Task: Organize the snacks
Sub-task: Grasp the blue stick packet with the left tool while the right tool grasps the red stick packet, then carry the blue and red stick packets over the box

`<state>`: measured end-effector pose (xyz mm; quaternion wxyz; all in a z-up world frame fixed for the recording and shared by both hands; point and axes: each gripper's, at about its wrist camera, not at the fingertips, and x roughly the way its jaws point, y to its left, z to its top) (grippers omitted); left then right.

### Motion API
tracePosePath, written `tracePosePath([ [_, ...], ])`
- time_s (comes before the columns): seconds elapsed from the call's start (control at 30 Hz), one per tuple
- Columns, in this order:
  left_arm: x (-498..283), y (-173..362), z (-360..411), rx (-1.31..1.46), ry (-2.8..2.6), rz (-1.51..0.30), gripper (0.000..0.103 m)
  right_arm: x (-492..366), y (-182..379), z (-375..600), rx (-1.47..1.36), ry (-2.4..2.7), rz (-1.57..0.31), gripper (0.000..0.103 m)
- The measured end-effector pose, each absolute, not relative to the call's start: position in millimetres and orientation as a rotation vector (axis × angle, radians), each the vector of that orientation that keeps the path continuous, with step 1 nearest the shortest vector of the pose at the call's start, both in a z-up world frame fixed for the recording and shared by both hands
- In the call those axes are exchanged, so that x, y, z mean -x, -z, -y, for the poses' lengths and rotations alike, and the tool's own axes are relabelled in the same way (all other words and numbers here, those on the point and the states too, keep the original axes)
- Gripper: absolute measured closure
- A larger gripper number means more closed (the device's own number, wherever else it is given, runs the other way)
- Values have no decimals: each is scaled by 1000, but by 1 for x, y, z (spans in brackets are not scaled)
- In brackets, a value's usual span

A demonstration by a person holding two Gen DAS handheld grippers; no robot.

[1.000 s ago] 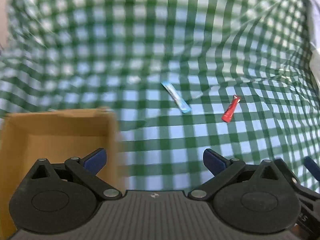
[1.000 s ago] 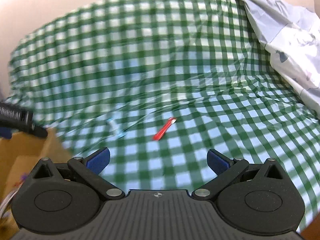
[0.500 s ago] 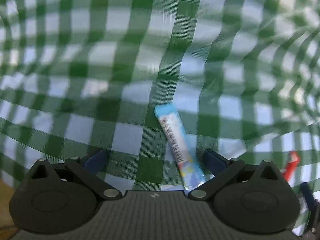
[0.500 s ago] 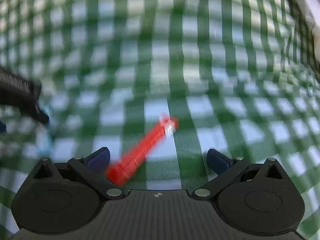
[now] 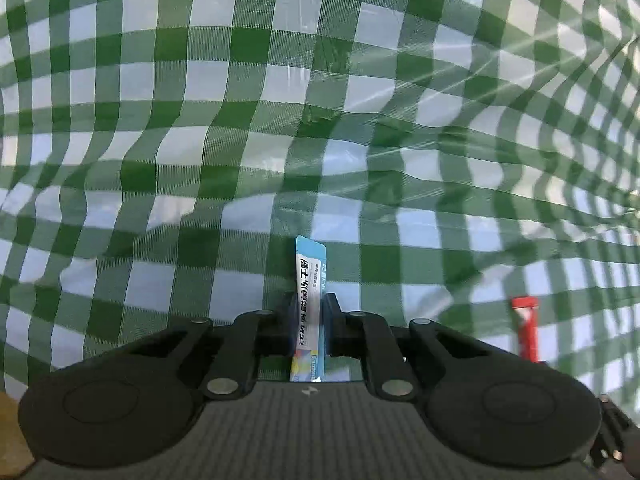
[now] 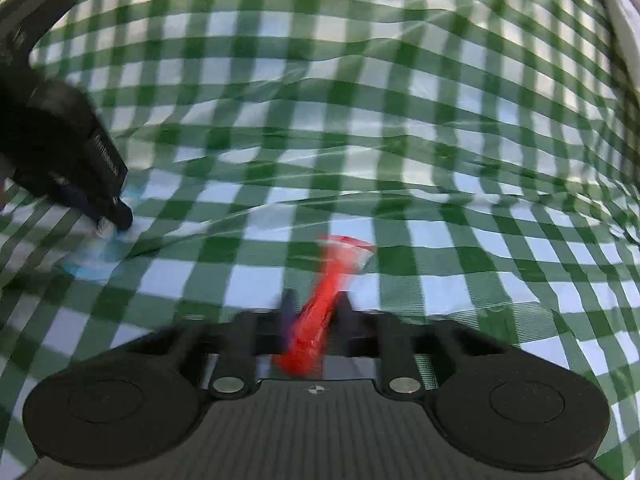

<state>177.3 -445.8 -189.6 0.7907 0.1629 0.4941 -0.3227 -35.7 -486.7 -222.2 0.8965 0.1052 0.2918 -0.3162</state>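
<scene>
My left gripper (image 5: 307, 312) is shut on a light blue snack stick (image 5: 309, 276), which lies lengthwise between the jaws on the green checked cloth (image 5: 240, 120). My right gripper (image 6: 314, 312) is shut on a red snack stick (image 6: 332, 276), blurred by motion, its top end sticking out past the fingertips. The red stick also shows at the right of the left wrist view (image 5: 527, 330). The left gripper also shows at the left of the right wrist view (image 6: 116, 210), down on the blue stick.
The wrinkled checked cloth covers the whole surface in both views. A brown cardboard corner (image 5: 10, 432) shows at the bottom left of the left wrist view. A pale cloth edge (image 6: 624, 36) lies at the far right.
Both grippers were open above the sticks; now both have closed, the left on the blue stick and the right on the red stick. The cardboard box has slid out of view.
</scene>
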Motion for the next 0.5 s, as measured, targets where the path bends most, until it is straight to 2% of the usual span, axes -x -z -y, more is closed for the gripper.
tracePosePath([
  [0.03, -175, 184, 441, -347, 706, -1062, 101, 38, 220, 487, -241, 653, -607, 92],
  [0.23, -132, 129, 388, -297, 832, -1006, 101, 81, 180, 462, -334, 671, -542, 93],
  [0.5, -51, 49, 286, -223, 927, -975, 101, 163, 118, 382, -382, 677, -500, 93],
])
